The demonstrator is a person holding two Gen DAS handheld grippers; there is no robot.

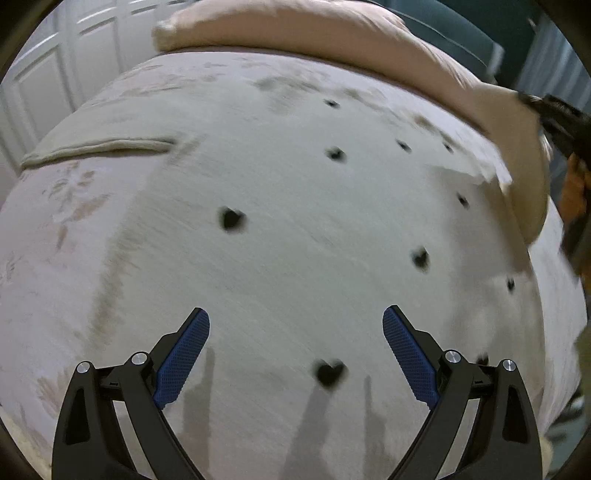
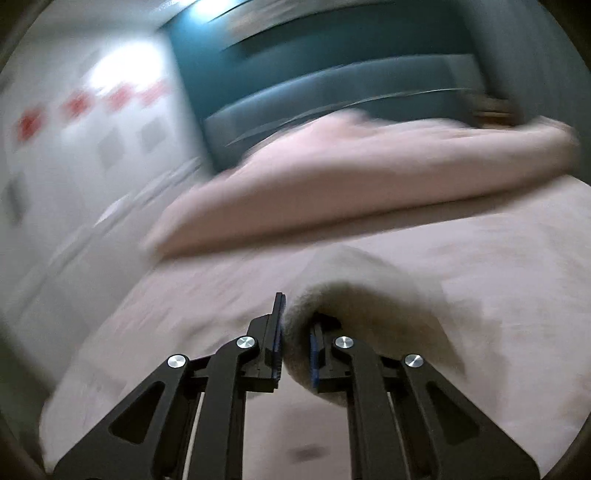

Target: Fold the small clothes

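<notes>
White garment [image 1: 295,229] with small black hearts spread flat on bed [image 1: 66,229], filling most of left wrist view; edge at 2 o'clock lifted and blurred. Pink pillow [image 1: 295,33] at 12 o'clock, well apart from working area.

Left hand-held gripper [image 1: 295,354] released, jaws wide, blue pads [image 1: 184,358] hovering over cloth near 6 o'clock, nothing between them. Whether tips touch fabric: cannot tell.

Right hand-held gripper [image 2: 295,350] clenched on a bunched fold of the garment [image 2: 369,317], cloth pinched between pads and humped up toward 1 o'clock. Same gripper likely the dark blurred shape at 3 o'clock in left wrist view [image 1: 554,118], but too blurred to be sure.

Step in hand, judged: carry the pinched edge across to make the first fold.

To do well:
- Keep right grip firm; thick bunch could slip out if pulled fast.
- Lift just enough for edge to clear, then sweep toward 9 o'clock, low and level.
- Bring left down on the matching edge, or pin the flat part so the body does not drag along.
- Lay edge on edge, release only once cloth rests.

Risk: one-sided pull skews the fold, wrinkles the bed cover.
</notes>
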